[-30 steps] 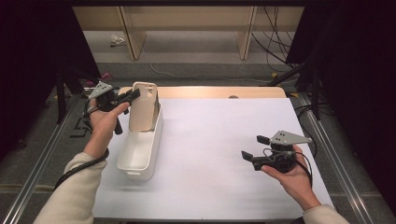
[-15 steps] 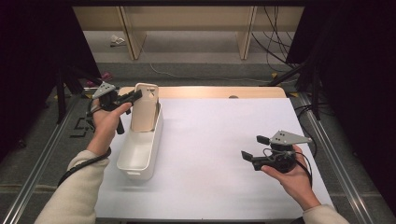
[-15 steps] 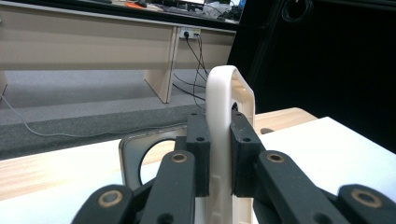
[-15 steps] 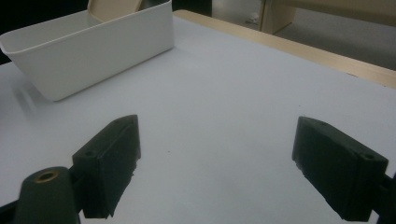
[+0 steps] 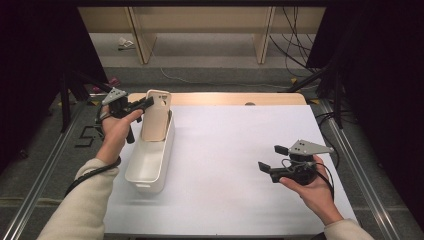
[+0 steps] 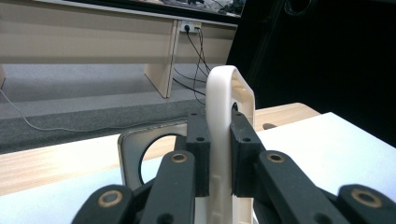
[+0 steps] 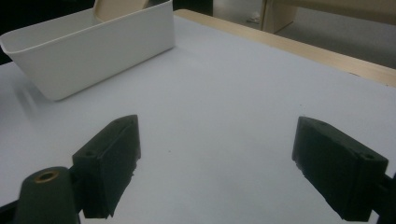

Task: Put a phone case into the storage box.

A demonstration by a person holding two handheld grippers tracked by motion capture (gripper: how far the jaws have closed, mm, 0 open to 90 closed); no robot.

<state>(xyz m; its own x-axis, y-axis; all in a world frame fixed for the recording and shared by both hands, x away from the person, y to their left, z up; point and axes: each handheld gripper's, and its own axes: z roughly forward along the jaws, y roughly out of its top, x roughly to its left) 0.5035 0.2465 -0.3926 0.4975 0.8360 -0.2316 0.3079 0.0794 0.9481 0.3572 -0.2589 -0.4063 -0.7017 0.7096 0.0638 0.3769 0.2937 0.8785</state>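
Roughly centred landmark is the white bin, a long narrow tub near the left edge of the white table sheet. Wide bare sheet lies right of the bin, free for moving. Beyond the bin's far end a wood table strip shows, then grey floor, pale shelving legs and loose cables; dark curtains flank both sides. Metal rails run along the table's left and right edges.

Left gripper sits just left of the bin's far end, jaws clamped on the thin edge of a cream flat panel that stands upright in that far end of the bin; its rounded top rises above the jaws in the left gripper view.

Right gripper is well right of the bin, low over bare sheet, jaws spread wide, holding nothing.
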